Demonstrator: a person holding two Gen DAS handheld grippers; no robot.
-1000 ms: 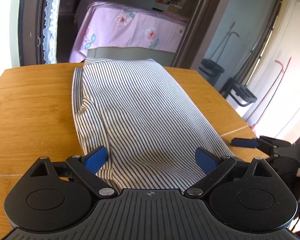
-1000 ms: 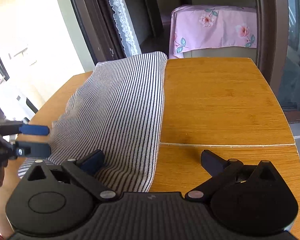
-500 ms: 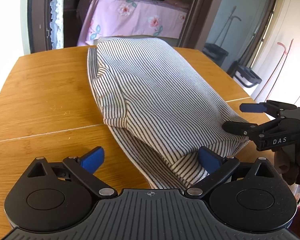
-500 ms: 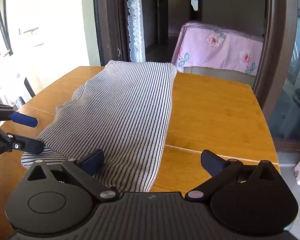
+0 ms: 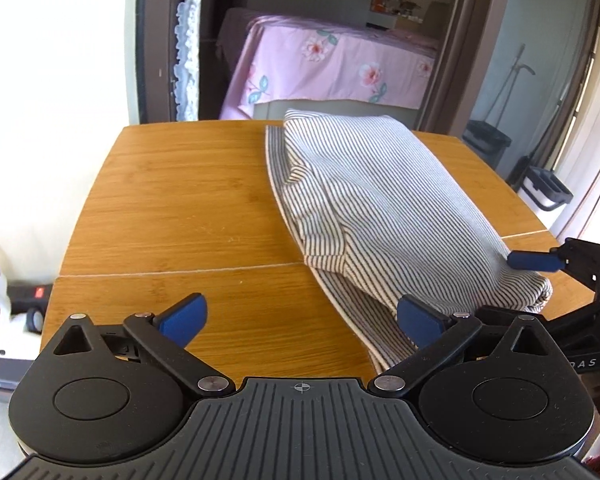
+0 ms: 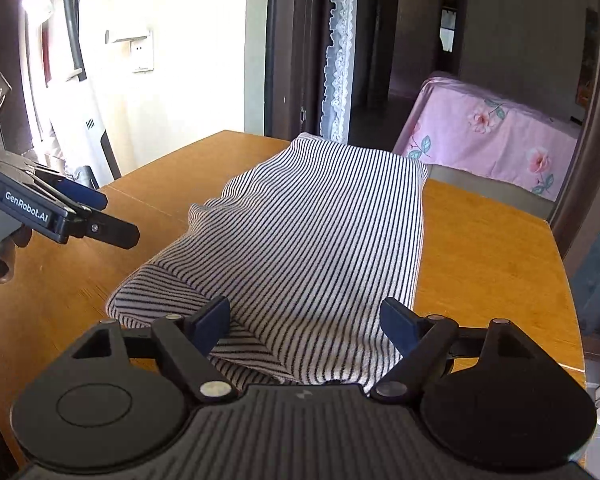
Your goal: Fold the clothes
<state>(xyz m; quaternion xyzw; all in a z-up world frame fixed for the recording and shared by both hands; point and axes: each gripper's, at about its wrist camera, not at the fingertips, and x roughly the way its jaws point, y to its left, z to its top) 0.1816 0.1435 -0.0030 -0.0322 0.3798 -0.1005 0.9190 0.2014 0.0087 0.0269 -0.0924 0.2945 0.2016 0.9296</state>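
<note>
A black-and-white striped garment [image 5: 380, 200] lies folded into a long band on the wooden table [image 5: 180, 200]. My left gripper [image 5: 300, 318] is open over bare wood, with its right fingertip at the garment's near hem. In the right wrist view the garment [image 6: 320, 240] runs away from me, and its near end lies between the jaws of my right gripper [image 6: 306, 320]. Those jaws are closing, but the pads are not pressing the cloth. The right gripper [image 5: 496, 286] brackets the garment's near right corner. The left gripper [image 6: 120, 218] hovers open left of the cloth.
Furniture under a pink floral cover [image 5: 332, 68] stands just beyond the table's far edge, beside a dark door frame with a lace curtain [image 6: 340, 60]. A dustpan and black basket [image 5: 548, 192] sit on the floor to the right. A white appliance [image 6: 84, 128] leans at the left wall.
My left gripper has shifted left off the garment, so bare wood now lies between its fingers. My right gripper has moved over the garment's near end, rolled, and narrowed its jaws.
</note>
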